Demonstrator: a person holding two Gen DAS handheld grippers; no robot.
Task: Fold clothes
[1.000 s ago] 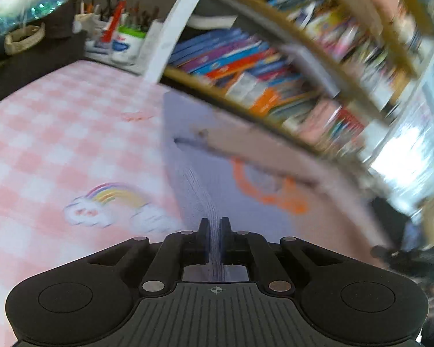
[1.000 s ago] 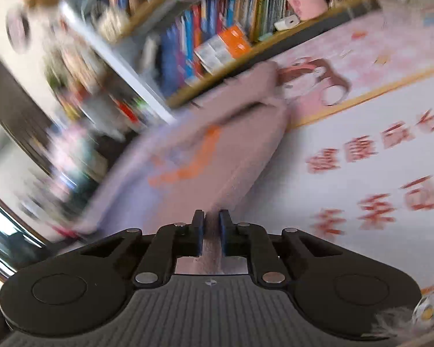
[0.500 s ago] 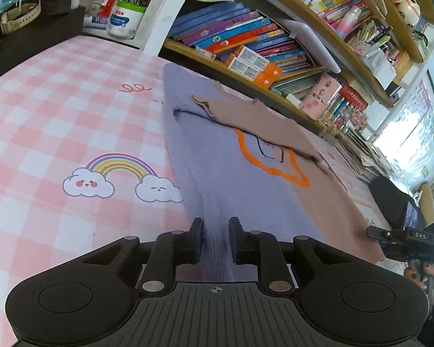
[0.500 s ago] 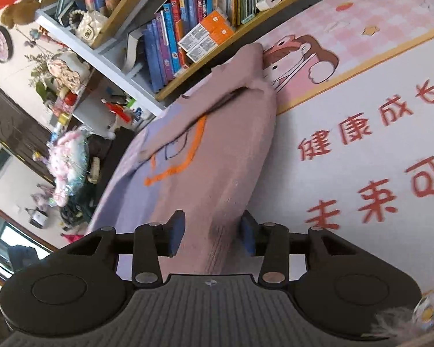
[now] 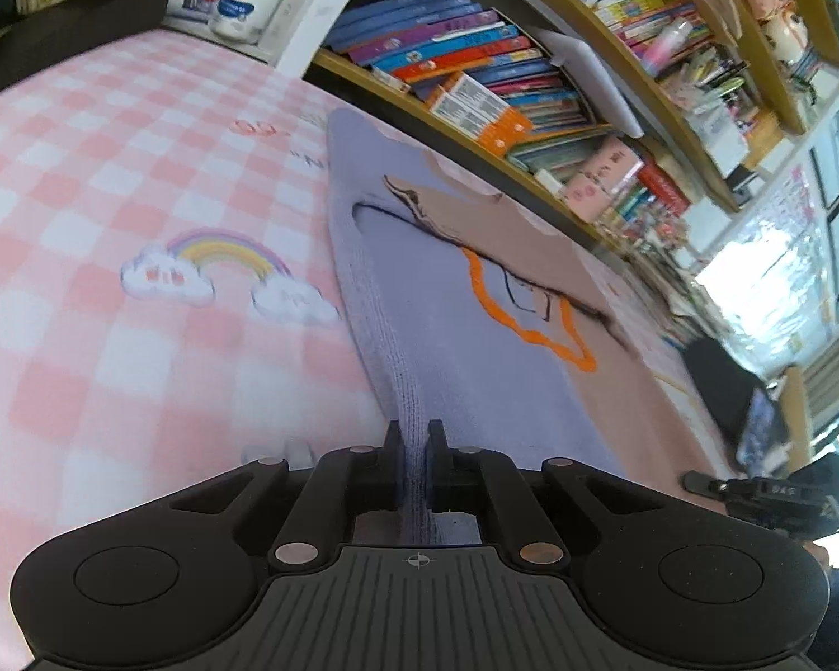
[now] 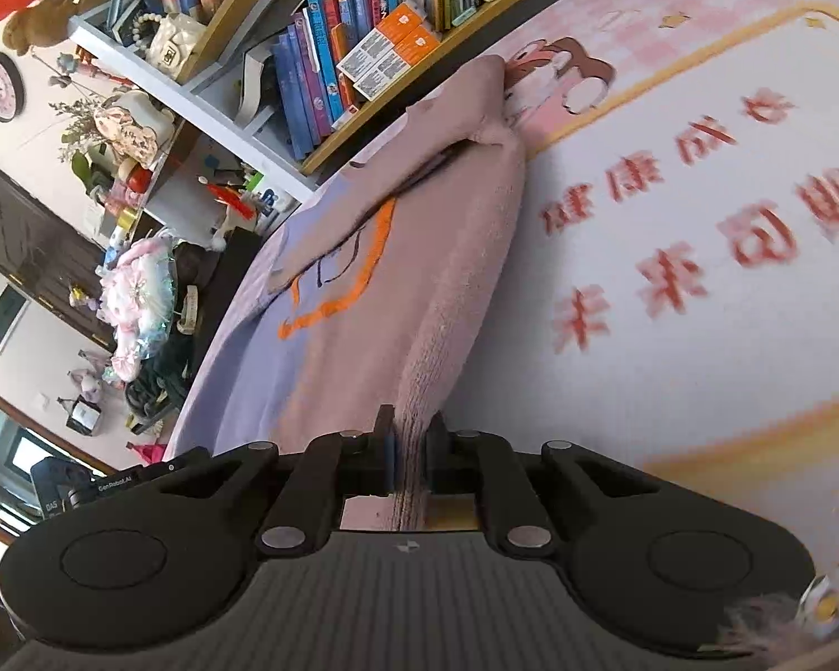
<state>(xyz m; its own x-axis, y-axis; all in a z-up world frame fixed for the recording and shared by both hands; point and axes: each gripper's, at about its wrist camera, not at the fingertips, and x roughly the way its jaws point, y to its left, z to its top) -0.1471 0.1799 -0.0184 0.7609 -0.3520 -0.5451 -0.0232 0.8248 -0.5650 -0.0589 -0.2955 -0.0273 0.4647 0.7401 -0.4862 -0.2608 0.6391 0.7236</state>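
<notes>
Sweater [image 5: 464, 346] lies flat on the checked worktop [image 5: 112, 179] below the bookshelf [image 6: 330, 56]; my left claw [image 5: 415, 436] and right claw [image 6: 409, 436] each pinch a hem corner, ready to fold it over evenly.

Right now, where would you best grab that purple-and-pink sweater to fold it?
By its near hem, from the near side. The sweater lies flat with its ribbed edge nearest, and the left gripper and right gripper are each shut on a corner of that hem, lilac and pink.
</notes>
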